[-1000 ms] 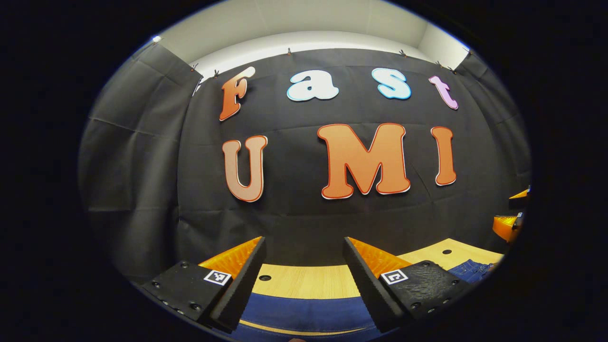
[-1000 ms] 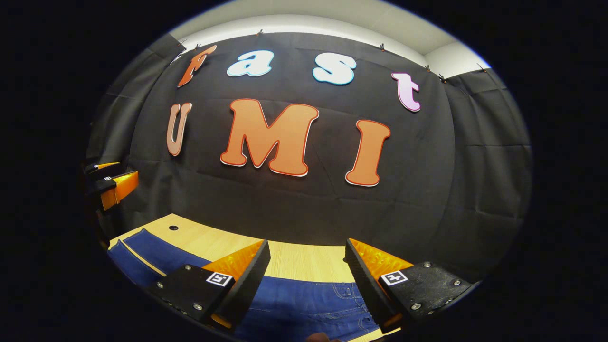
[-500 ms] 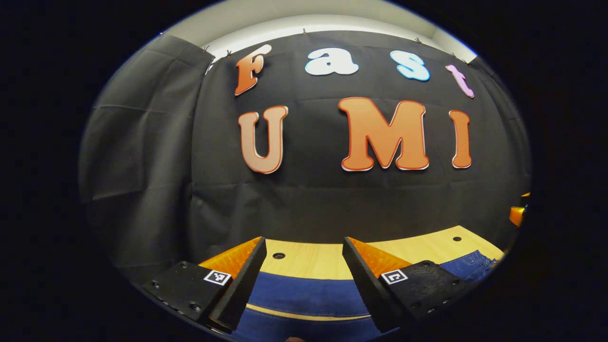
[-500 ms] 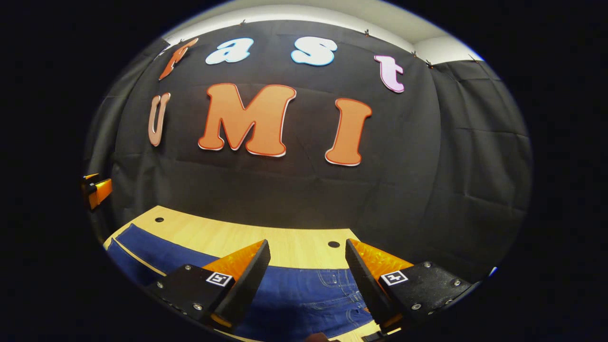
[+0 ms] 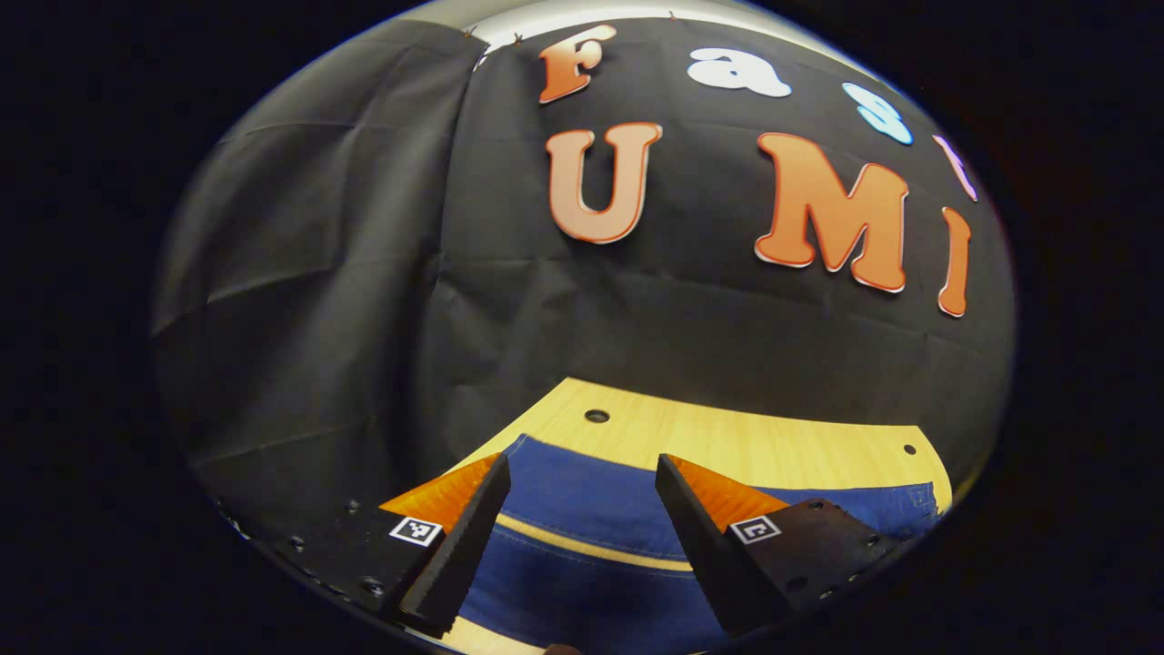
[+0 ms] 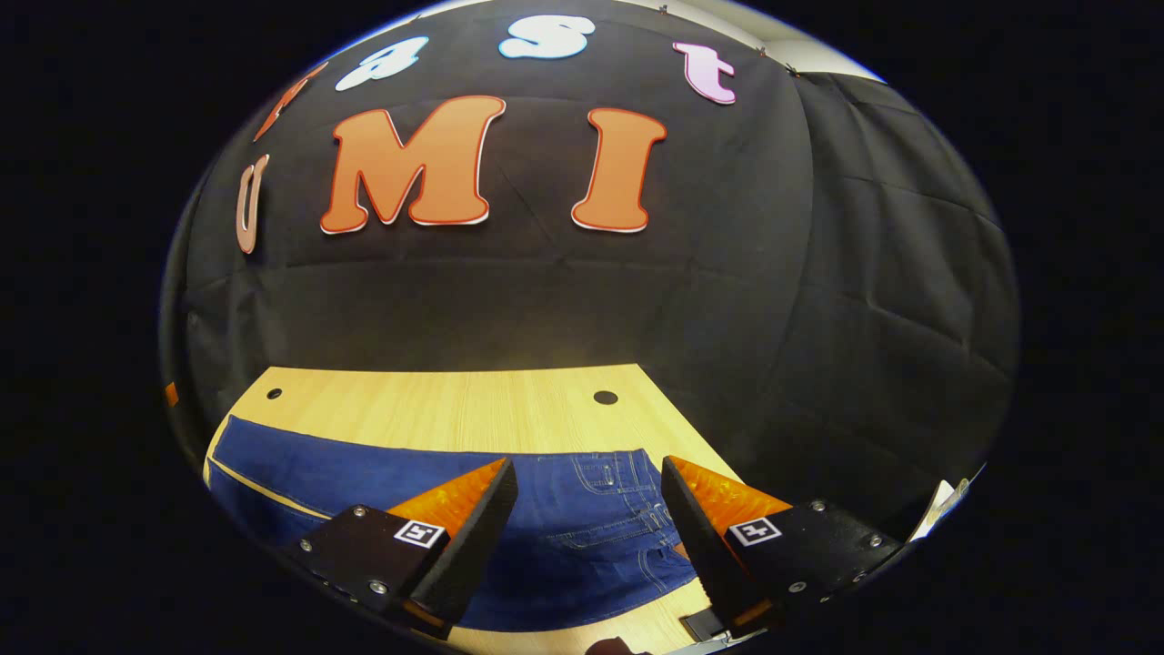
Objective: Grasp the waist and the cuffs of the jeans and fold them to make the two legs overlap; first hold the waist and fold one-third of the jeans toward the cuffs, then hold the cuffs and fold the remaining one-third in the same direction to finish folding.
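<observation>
Denim jeans (image 6: 436, 473) now nearer both views.

Jeans (image 6: 382, 468) flat on table (image 6: 455, 400), wall behind.

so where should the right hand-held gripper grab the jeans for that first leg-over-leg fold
At the waistband end of the jeans, which lies flat on the table right ahead of the right hand-held gripper. Its fingers are open above the pocket seams. I would come down from above and pinch the waist's edge, while the left hand-held gripper, also open, takes the cuffs.
</observation>
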A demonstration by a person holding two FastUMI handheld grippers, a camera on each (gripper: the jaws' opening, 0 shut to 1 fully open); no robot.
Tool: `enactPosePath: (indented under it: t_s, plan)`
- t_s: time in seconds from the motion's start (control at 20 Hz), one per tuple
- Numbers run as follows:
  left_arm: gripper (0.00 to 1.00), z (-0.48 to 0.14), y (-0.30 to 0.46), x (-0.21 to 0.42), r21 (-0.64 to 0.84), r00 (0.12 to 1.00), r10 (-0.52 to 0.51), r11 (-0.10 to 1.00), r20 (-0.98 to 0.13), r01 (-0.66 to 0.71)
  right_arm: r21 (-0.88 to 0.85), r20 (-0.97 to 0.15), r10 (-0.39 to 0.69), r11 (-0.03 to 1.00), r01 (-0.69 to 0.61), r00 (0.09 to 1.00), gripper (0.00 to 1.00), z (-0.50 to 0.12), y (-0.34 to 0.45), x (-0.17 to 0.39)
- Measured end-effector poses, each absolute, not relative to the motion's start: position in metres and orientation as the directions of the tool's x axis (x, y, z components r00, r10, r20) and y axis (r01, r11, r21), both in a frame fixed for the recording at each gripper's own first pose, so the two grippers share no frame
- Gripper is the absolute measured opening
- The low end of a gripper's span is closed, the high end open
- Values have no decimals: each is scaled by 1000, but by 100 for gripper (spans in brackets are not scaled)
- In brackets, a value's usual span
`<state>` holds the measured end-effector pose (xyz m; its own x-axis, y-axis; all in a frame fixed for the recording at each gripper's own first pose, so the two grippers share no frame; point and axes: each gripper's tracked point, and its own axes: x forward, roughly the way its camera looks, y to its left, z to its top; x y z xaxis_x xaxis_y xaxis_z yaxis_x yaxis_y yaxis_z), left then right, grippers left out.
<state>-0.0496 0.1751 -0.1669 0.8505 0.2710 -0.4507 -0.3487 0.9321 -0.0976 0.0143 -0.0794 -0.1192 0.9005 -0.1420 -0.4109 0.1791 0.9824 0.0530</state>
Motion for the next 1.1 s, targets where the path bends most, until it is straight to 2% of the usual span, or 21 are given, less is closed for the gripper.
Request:
enactPosePath:
  t_s: [0.15,0.25,0.35,0.5,0.6,0.8,1.1]
  plan:
    - [99,-192,202,-61,-130,800,294,900,-523,-416,131,-501,-110,971,201,859,98,-145,-84,10]
    - [97,-210,215,-69,-159,767,300,874,-568,-459,176,-595,-89,955,237,799,98,-173,-90,3]
    - [97,-231,231,-82,-146,699,326,838,-637,-525,199,-661,-75,942,271,747,99,-197,-100,-6]
    - [97,-266,248,-103,-155,607,305,794,-734,-587,240,-731,-43,918,316,681,98,-226,-107,-9]
    - [98,-283,253,-104,-213,579,261,752,-773,-624,287,-766,-1,895,343,643,98,-243,-109,-12]
    - [97,-331,261,-132,-254,456,162,648,-875,-718,354,-816,67,844,404,574,98,-273,-116,-16]
    - [98,-357,258,-157,-354,401,15,443,-916,-824,381,-848,102,799,465,519,98,-298,-130,-19]
